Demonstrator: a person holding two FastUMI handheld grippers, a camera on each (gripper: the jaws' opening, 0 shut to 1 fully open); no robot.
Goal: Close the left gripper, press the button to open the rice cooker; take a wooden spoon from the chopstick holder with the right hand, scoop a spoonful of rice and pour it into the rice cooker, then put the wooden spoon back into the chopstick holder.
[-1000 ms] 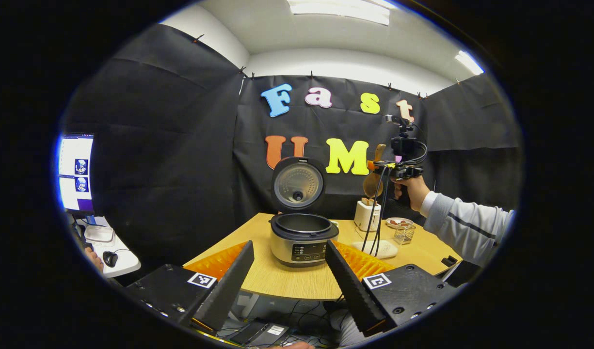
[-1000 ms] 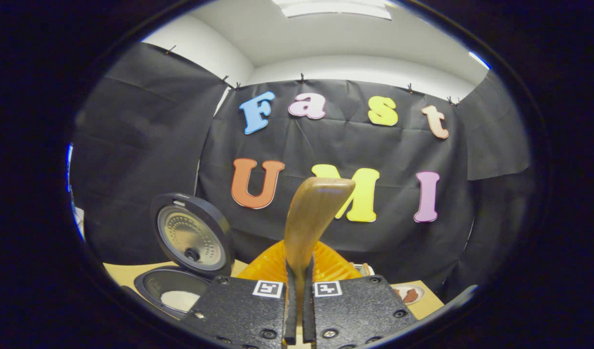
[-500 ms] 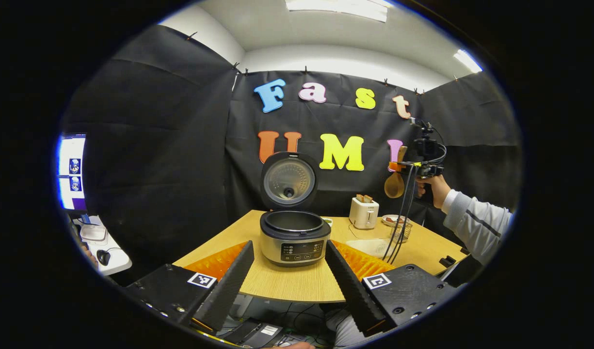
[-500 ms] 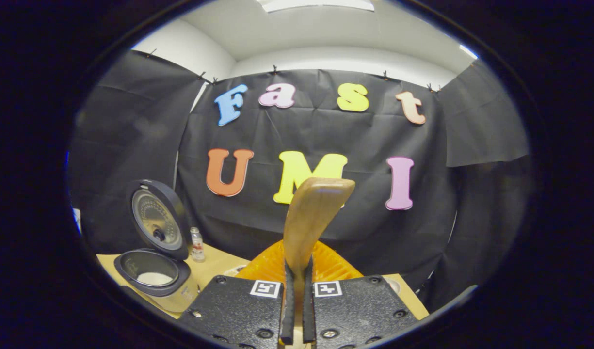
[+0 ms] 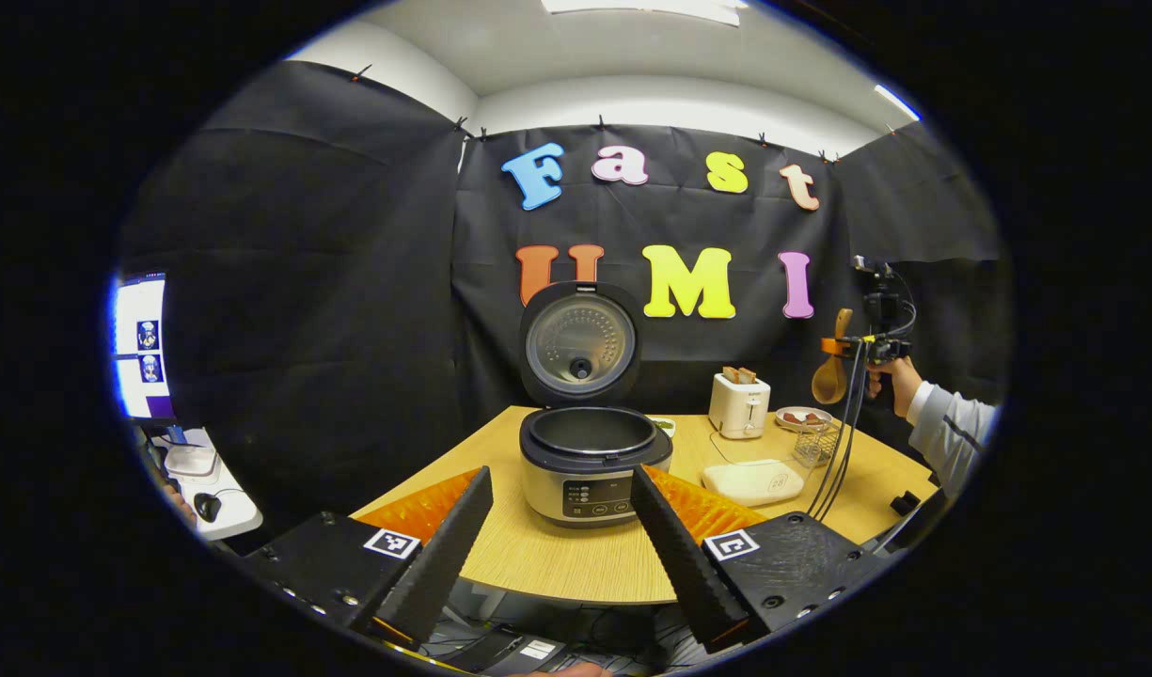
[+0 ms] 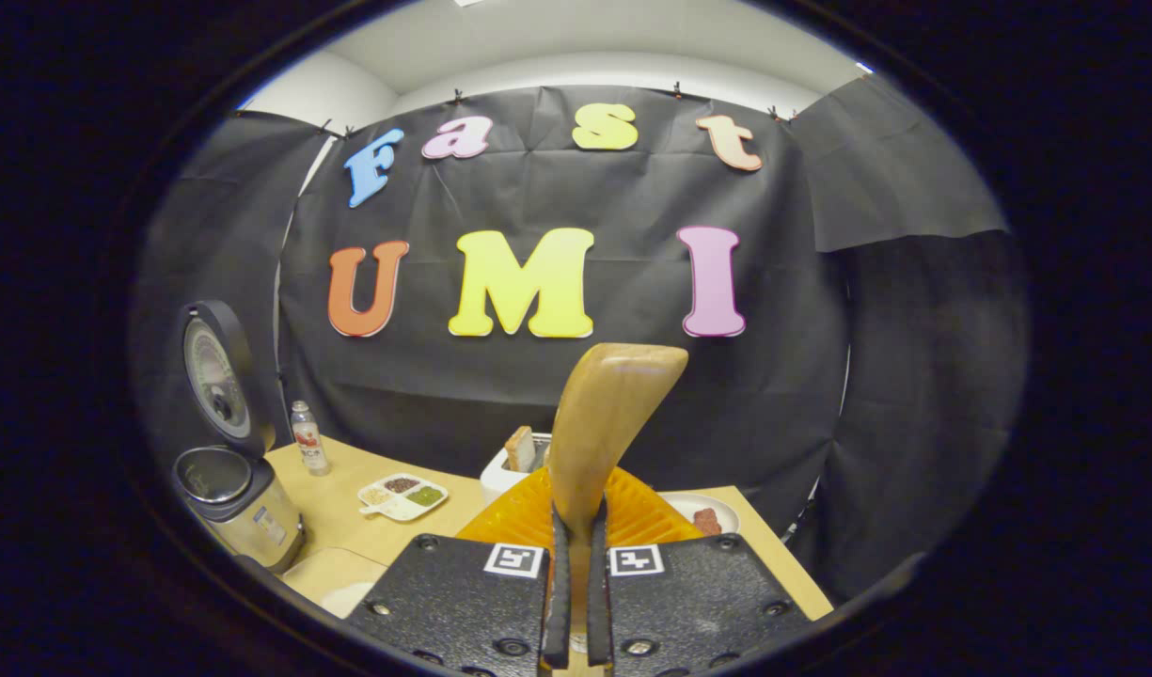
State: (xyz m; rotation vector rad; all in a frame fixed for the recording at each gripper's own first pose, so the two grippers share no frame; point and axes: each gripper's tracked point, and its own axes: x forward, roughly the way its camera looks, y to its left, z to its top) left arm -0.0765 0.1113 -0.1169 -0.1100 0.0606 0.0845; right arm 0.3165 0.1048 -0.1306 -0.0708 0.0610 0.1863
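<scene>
In the left gripper view, the left gripper [image 5: 561, 536] is seen with its two fingers spread wide apart and nothing held between them. Straight ahead of the gap between those fingers, one rice cooker [image 5: 590, 465] is set on the wooden table [image 5: 576, 564], its lid [image 5: 580, 343] raised upright behind the pot. Ahead and to the right of the fingers, one white toaster [image 5: 739, 404] with two slices in its slots is found, and nearer, one flat white pad [image 5: 752, 480] is laid on the table. One clear mesh chopstick holder [image 5: 813, 442] is placed just right of the pad, with one small plate [image 5: 803, 417] behind it. Farther right and higher, the right gripper [image 5: 844, 346] is held up by a hand [image 5: 891, 381] in a grey sleeve, and one wooden spoon [image 5: 831, 374] hangs from it, bowl downward, above the holder. Far to the left, one lit monitor [image 5: 141, 343] is seen.

In the right gripper view, the right gripper [image 6: 576, 588] is closed tightly on the wooden spoon [image 6: 606, 423], whose handle rises upright between the two fingers. Ahead to the left, one rice cooker [image 6: 237, 503] stands open, one small bottle [image 6: 305, 437] is beside it, and one divided dish [image 6: 404, 495] is nearer the fingers. Just behind the spoon, the toaster [image 6: 519, 465] is partly hidden; to the right, one plate [image 6: 702, 512] is seen.
</scene>
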